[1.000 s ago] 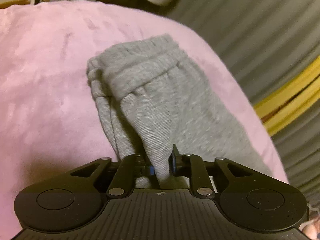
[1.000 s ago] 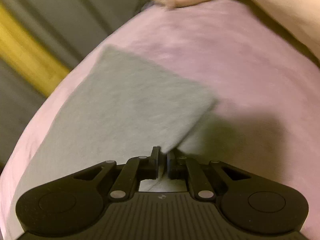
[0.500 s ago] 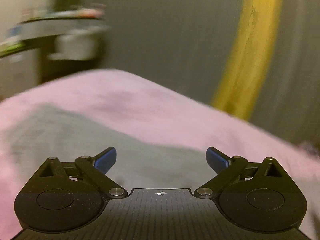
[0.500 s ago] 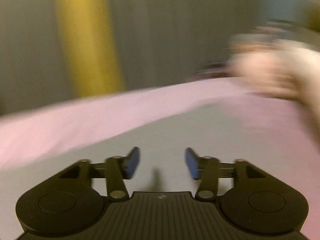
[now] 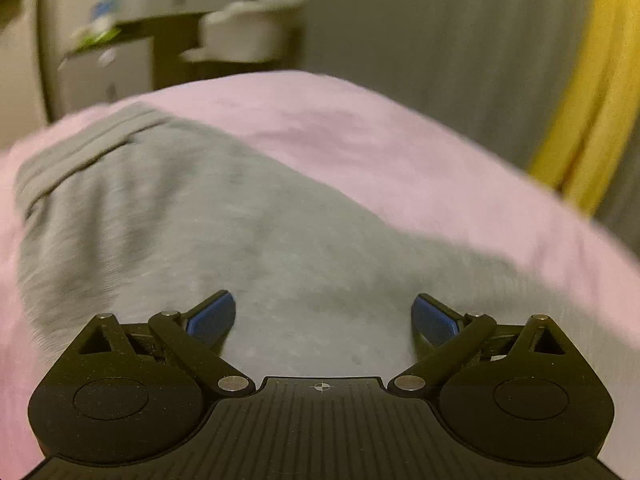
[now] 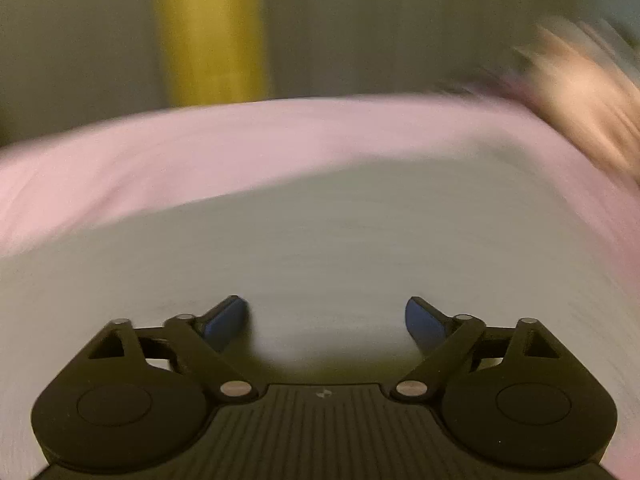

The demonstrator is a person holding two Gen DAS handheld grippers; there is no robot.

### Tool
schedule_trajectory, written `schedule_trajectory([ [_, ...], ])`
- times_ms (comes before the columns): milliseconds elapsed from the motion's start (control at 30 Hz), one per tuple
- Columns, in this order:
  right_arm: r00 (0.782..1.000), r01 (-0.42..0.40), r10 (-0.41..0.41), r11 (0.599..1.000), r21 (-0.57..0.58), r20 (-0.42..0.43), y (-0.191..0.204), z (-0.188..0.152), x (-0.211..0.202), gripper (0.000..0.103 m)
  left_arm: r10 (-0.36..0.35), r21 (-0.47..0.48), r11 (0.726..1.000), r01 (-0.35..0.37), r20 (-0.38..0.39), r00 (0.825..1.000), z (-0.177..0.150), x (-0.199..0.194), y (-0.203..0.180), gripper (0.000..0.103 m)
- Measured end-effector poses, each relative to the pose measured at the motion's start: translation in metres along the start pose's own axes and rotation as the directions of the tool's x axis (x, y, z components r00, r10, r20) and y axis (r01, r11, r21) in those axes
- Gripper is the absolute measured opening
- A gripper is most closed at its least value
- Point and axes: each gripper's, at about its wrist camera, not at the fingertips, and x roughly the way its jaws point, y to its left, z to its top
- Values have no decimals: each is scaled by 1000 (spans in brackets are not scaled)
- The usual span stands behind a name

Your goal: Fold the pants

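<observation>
Left tool (image 5: pixel 323 318) — no readable writing

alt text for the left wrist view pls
Grey pants lie flat on a pink blanket, waistband at the far left. The left hand-held gripper is over them, blue pads wide apart with nothing between. The background is blurred.

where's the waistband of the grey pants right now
In the left wrist view the waistband lies at the far left end of the grey pants, on the pink blanket, well beyond the open left gripper.
</observation>
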Motion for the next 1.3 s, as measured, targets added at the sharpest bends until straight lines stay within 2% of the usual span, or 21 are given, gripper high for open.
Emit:
schedule_trajectory([
  [33,1000,20,-18,993,120,-15,-33,4,-7,60,-19,-29,999,19,3,1000,1,-3,3,100],
  [133,1000,-11,23,894,447,-22,-133,-10,-44,50,-70,-43,997,70,-11,997,-2,-12,2,100],
  [233,999,-3,33,831,557,-43,-178,-44,-75,37,-158,-61,986,154,-63,985,-8,-14,-10,100],
  [267,997,-16,56,817,576,-52,-187,-52,-79,31,-196,-68,979,190,-80,977,-13,-30,-18,100],
  [333,992,-64,115,793,606,-46,-189,-62,-80,25,-258,-38,966,255,-108,960,-22,-38,-32,100],
  [467,986,-115,165,740,663,-14,-192,-61,-62,25,-291,107,945,308,-146,946,-50,-73,-57,100],
  [533,982,-139,187,701,699,7,-189,-60,-53,25,-310,111,938,330,-164,936,-57,-77,-57,101],
  [567,976,-167,218,663,730,26,-189,-61,-46,25,-327,93,933,347,-185,927,-59,-81,-56,101],
  [600,973,-168,229,634,755,23,-190,-62,-45,22,-341,71,930,361,-206,917,-62,-83,-54,101],
  [633,972,-168,232,619,767,25,-192,-61,-44,3,-346,56,929,367,-222,911,-63,-82,-54,101],
  [667,972,-178,234,623,762,35,-191,-60,-45,4,-348,46,929,368,-233,908,-65,-84,-53,101],
  [800,975,-212,199,688,694,101,-185,-48,-76,3,-351,46,928,369,-214,911,-60,-88,-49,101],
  [900,974,-221,184,689,690,129,-185,-54,-98,3,-362,49,924,379,-210,908,-60,-89,-48,101],
  [967,987,-159,129,759,631,93,-179,-58,-96,3,-352,84,922,378,-227,908,-63,-87,-54,101],
  [1000,996,-89,74,785,613,49,-178,-60,-88,3,-345,101,921,376,-239,908,-65,-82,-58,101],
  [1033,1000,-29,30,793,609,8,-182,-64,-81,3,-338,122,919,376,-250,907,-67,-79,-61,101],
  [1067,1000,2,11,786,619,-18,-190,-67,-75,3,-334,143,915,378,-257,907,-68,-77,-64,101],
  [1133,999,-47,53,746,664,11,-200,-72,-78,3,-338,168,907,386,-257,905,-70,-79,-66,101],
  [1200,1000,-28,25,769,638,14,-199,-70,-88,4,-362,170,895,412,-262,895,-70,-77,-68,101],
  [1233,1000,-31,22,774,633,23,-199,-69,-94,9,-367,177,890,421,-271,890,-72,-75,-70,101],
  [1300,999,-38,41,746,665,10,-205,-70,-96,16,-353,217,878,427,-307,883,-78,-69,-80,101],
])
